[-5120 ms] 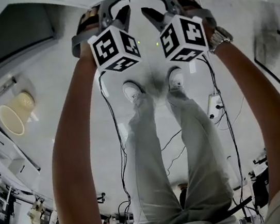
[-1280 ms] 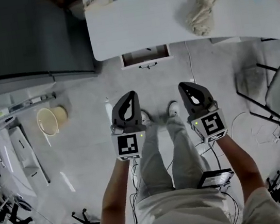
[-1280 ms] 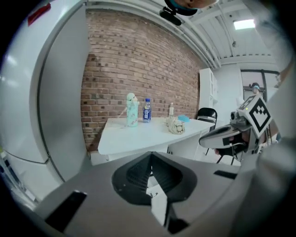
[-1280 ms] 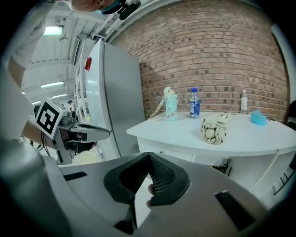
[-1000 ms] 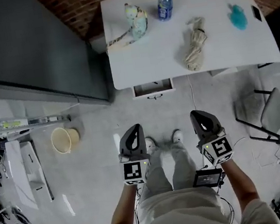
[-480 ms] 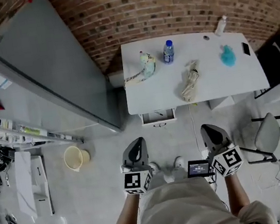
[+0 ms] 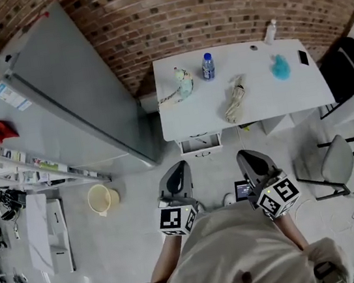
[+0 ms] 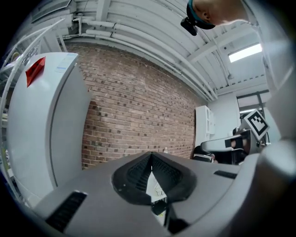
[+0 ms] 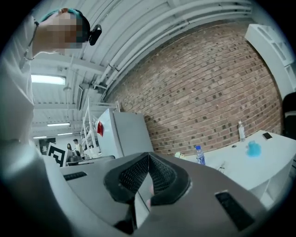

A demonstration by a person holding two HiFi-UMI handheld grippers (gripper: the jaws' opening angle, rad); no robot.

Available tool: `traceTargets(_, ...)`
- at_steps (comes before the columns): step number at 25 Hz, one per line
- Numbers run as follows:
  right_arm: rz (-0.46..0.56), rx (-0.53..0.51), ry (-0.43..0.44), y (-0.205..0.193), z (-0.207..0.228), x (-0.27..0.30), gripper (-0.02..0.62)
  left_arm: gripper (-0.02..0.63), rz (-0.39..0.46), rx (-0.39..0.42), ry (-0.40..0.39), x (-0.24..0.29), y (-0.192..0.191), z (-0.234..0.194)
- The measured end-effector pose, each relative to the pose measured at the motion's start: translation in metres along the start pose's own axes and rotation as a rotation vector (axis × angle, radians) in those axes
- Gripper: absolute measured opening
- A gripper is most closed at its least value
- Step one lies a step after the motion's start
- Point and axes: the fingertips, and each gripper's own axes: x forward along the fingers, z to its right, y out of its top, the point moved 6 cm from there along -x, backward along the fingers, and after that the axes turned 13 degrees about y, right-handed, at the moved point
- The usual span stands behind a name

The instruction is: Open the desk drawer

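In the head view a white desk [image 7: 260, 102] stands against a brick wall. Its drawer [image 7: 200, 143] sticks out a little from under the front edge, with a dark handle on its face. My left gripper [image 7: 180, 165] and right gripper [image 7: 241, 155] are held side by side close to my chest, well short of the drawer and pointing towards it. Both are shut with nothing between the pads. In the left gripper view the left gripper [image 8: 151, 159] has its pads together, as does the right gripper [image 9: 148, 161] in the right gripper view.
On the desk lie a blue bottle [image 7: 208, 66], a rolled cloth [image 7: 233, 99], a teal thing [image 7: 280, 68] and a clear bottle [image 7: 270, 30]. A grey fridge [image 7: 69, 104] stands left of it, a bucket [image 7: 100, 198] on the floor, chairs [image 7: 339, 166] at right.
Both grippers have risen together towards my chest, still shut. The head view has lifted from the floor to take in the whole desk and the brick wall.
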Motion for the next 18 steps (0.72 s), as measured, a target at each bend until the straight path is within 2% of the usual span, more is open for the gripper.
traceTargets(3, 0.027, -0.001, 0.018, 0.011, -0.001, 0.000, 0.026, 0.008, 0.024, 0.014, -0.001, -0.002, 0.011, 0.002)
traceTargets(7, 0.016, -0.030, 0.017, 0.013, -0.002, -0.003, 0.026, 0.008, 0.032, 0.008, 0.019, -0.006, 0.016, 0.003)
traceTargets(18, -0.053, -0.024, 0.005, -0.008, 0.004, 0.001, 0.026, 0.008, -0.020, 0.001, 0.037, -0.015, 0.003, 0.002)
